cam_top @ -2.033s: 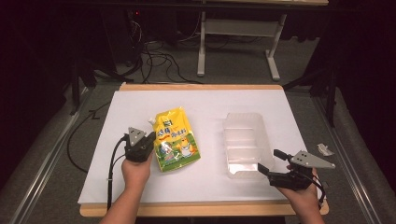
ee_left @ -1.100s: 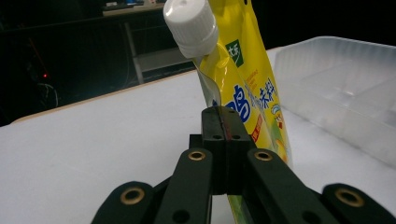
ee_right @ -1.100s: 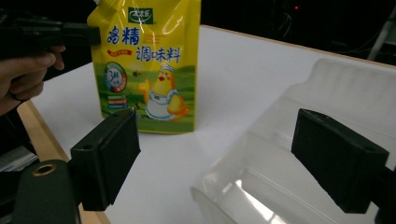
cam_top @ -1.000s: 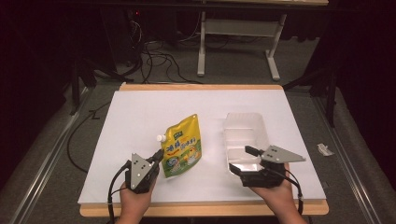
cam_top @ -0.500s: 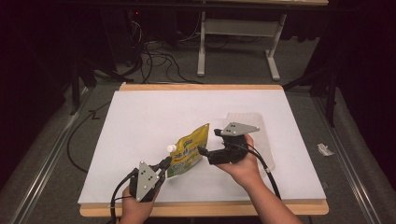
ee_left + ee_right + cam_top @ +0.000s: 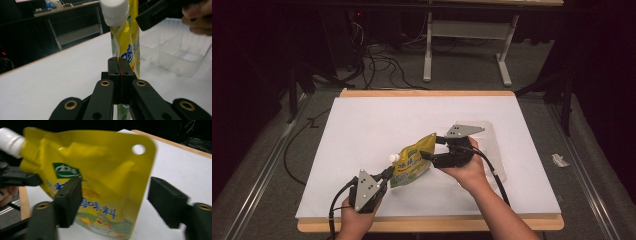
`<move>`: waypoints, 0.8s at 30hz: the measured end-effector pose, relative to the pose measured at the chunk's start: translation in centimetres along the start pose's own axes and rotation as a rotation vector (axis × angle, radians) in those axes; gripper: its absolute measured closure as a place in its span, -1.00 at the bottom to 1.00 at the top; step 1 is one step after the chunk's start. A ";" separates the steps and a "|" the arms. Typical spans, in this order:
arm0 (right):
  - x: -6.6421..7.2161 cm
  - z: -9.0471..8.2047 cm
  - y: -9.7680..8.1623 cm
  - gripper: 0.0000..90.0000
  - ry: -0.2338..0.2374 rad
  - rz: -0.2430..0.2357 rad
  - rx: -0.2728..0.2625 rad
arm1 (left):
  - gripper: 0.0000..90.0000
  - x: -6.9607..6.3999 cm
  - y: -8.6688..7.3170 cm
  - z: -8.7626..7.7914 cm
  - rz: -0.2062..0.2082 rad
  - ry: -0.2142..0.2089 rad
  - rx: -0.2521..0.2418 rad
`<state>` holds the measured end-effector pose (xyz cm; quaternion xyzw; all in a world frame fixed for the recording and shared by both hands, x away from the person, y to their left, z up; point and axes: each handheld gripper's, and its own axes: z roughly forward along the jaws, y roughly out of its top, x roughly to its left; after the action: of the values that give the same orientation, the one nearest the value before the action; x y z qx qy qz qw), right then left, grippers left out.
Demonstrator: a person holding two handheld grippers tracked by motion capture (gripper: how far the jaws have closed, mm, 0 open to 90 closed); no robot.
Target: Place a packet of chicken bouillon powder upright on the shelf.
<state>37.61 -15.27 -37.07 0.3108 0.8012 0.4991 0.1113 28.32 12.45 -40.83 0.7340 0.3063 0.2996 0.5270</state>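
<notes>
A dim room with cables on the floor surrounds a white table (image 6: 362, 125) edged in wood. The left gripper (image 6: 121, 72) is clenched on the lower edge of a yellow spouted pouch (image 6: 413, 161), holding it tilted up off the table, white cap (image 6: 114, 11) uppermost. The right gripper (image 6: 113, 202) straddles the pouch's upper part from the far side; its jaws have just been closing, but a gap still shows beside one pad, so it is not gripping yet. The risk I see is that the soft pouch buckles or twists as the right jaws come together, so they pinch a fold or slip off the glossy film. A clear plastic tray (image 6: 494, 150) lies just beyond the right hand (image 6: 467, 167), close enough to be nudged by a wrist.
</notes>
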 end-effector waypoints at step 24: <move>4.0 -4.6 -3.2 0.95 0.038 -0.037 -0.157 | 1.00 2.0 0.4 2.6 -0.036 0.010 0.016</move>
<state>31.02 -17.16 -37.15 0.2769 0.7671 0.5640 0.1294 31.68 12.36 -40.95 0.7309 0.3246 0.2913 0.5249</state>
